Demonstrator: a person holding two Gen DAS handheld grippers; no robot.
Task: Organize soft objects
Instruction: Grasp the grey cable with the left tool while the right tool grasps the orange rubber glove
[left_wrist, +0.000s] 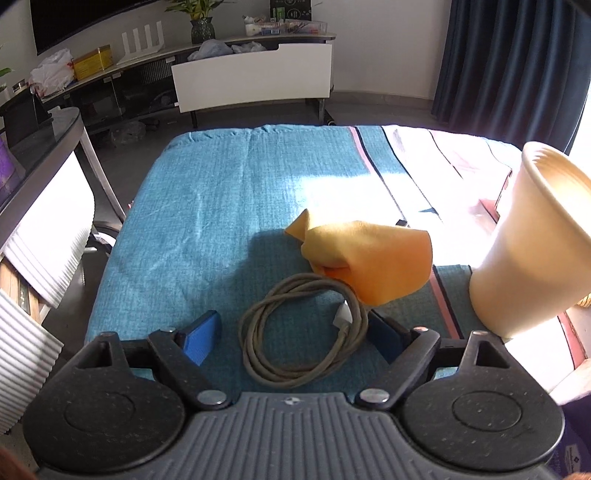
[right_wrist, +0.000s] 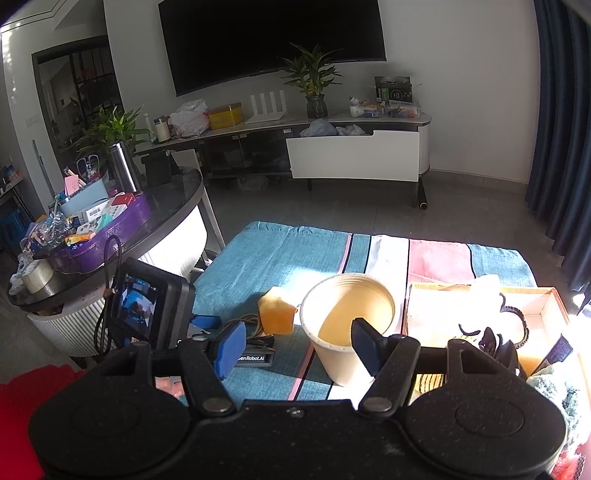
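In the left wrist view, a coiled grey cable (left_wrist: 255, 325) lies on the blue cloth-covered table (left_wrist: 207, 206), right between the blue pads of my left gripper (left_wrist: 293, 338). The jaws stand wide and neither pad presses on the coil. A crumpled orange cloth (left_wrist: 369, 262) sits just beyond the cable. A cream bucket (left_wrist: 528, 243) stands to the right. In the right wrist view, my right gripper (right_wrist: 297, 347) hovers open in front of that bucket (right_wrist: 332, 362), with nothing between its pads. The orange cloth (right_wrist: 277, 310) and the cable (right_wrist: 247, 319) lie left of the bucket.
A cardboard box (right_wrist: 550, 306) holding black bands and soft items stands right of the bucket. A teal fluffy thing (right_wrist: 554, 391) sits at the near right. A round side table (right_wrist: 162, 225) with clutter stands left. A TV stand (right_wrist: 351, 151) lines the far wall.
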